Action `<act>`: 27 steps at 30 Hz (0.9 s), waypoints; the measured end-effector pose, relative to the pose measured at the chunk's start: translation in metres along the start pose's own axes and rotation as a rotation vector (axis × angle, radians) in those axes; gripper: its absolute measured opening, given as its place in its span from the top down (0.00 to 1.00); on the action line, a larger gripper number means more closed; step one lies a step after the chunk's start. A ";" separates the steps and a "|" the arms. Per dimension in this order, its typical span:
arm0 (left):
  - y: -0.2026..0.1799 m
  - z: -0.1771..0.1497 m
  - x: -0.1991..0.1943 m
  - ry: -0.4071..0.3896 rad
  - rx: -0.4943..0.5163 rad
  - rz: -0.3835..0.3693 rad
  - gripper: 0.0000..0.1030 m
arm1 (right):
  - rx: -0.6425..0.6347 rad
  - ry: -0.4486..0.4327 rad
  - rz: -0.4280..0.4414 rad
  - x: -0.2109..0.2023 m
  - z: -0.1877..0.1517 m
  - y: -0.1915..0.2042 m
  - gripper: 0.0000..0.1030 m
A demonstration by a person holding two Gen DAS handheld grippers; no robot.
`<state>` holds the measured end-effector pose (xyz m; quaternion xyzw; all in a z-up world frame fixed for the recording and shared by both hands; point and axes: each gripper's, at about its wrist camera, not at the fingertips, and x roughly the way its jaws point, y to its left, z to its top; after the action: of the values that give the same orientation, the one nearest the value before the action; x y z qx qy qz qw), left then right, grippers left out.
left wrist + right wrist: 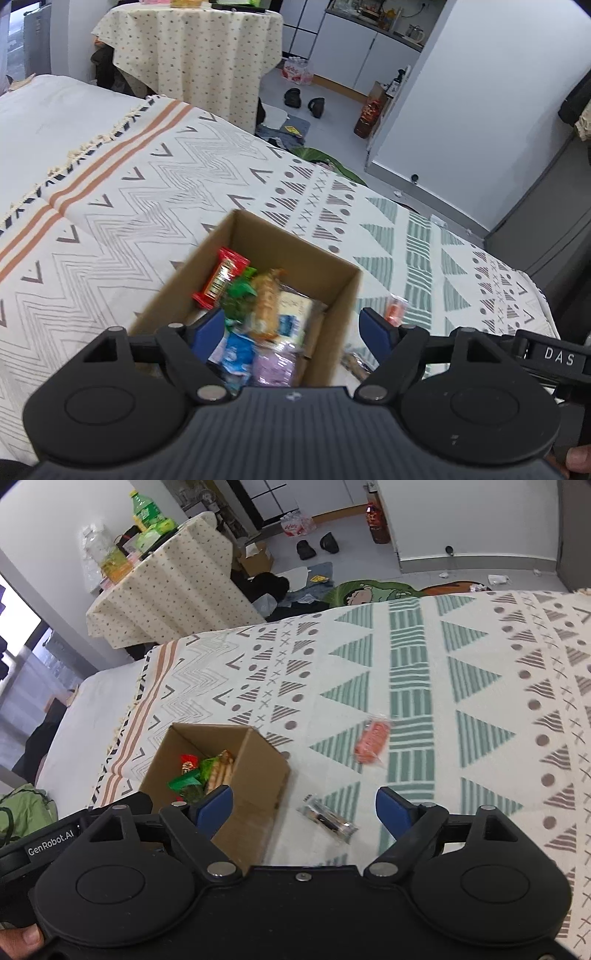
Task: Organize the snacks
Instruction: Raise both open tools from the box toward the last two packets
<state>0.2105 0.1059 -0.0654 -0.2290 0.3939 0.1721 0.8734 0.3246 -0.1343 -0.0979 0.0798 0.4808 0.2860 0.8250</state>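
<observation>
Most snacks already lay inside the cardboard box (218, 775); an orange packet (372, 742) and a clear packet (328, 819) remained beside it, while the left gripper (293, 328) and right gripper (304, 806) gaped empty.

Matt cardboard box (334, 295), glossy plastic wrappers (221, 282), woven cloth blanket (443, 686).
</observation>
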 end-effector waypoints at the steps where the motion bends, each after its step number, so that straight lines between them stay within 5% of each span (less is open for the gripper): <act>1: -0.004 -0.002 0.000 0.002 0.002 -0.010 0.24 | 0.009 -0.002 -0.001 -0.002 -0.002 -0.004 0.18; 16: -0.055 -0.032 0.015 0.030 0.036 -0.072 0.24 | 0.066 -0.038 0.015 -0.017 -0.022 -0.064 0.19; 27: -0.077 -0.045 0.041 0.068 0.003 -0.070 0.41 | 0.100 -0.041 0.049 -0.004 -0.025 -0.087 0.27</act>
<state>0.2464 0.0223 -0.1030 -0.2470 0.4153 0.1328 0.8654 0.3364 -0.2122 -0.1438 0.1389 0.4754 0.2801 0.8223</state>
